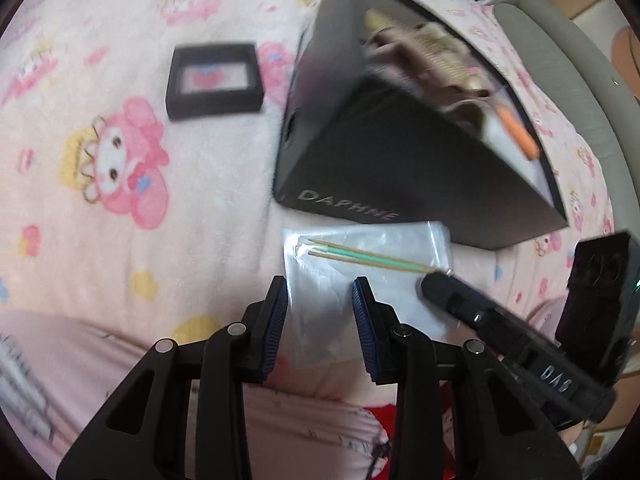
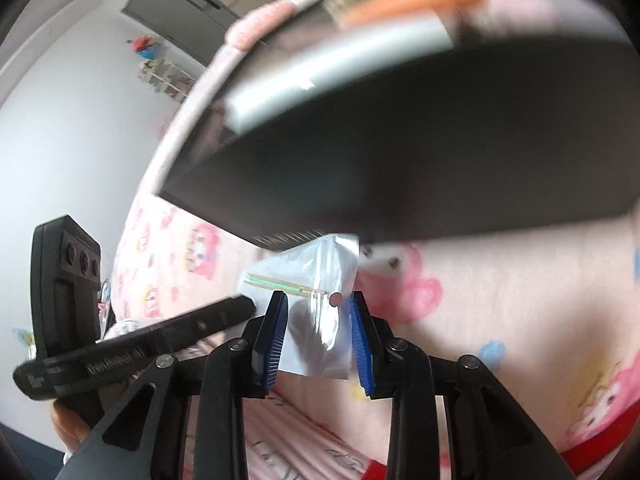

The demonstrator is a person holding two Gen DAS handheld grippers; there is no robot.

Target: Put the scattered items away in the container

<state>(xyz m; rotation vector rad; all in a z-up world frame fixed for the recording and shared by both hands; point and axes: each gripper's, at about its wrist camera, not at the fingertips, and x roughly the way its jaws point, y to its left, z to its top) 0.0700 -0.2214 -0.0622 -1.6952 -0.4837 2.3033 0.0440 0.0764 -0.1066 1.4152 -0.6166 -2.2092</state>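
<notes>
Two grippers meet over one clear plastic bag [image 1: 384, 292] of green-banded wooden sticks [image 1: 368, 258]. The left gripper [image 1: 320, 280] has its blue pads narrowly apart; the bag's left edge lies by one pad and the rest runs past the other, so nothing is pinched. The right gripper [image 2: 316, 296] is similarly narrow, and the bag fills its gap from pad to pad; whether the pads press on it I cannot tell. Each camera also catches the other tool's tip at an edge of the bag.

Only the left view shows the dark box [image 1: 400, 176] from above, open, with blurred beige items and an orange piece [image 1: 520, 132] inside, the bag just beside its near lettered wall. It alone shows a small black frame case [image 1: 214, 80] further out on the blanket [image 1: 120, 40]. The right view sees mostly the box's outer wall, plus a white room wall and a grey door [image 2: 176, 12].

The blanket is pink with cartoon prints, on a bed with a grey padded edge [image 1: 568, 60]. The box's contents are smeared by blur, and its far corner is cut off.
</notes>
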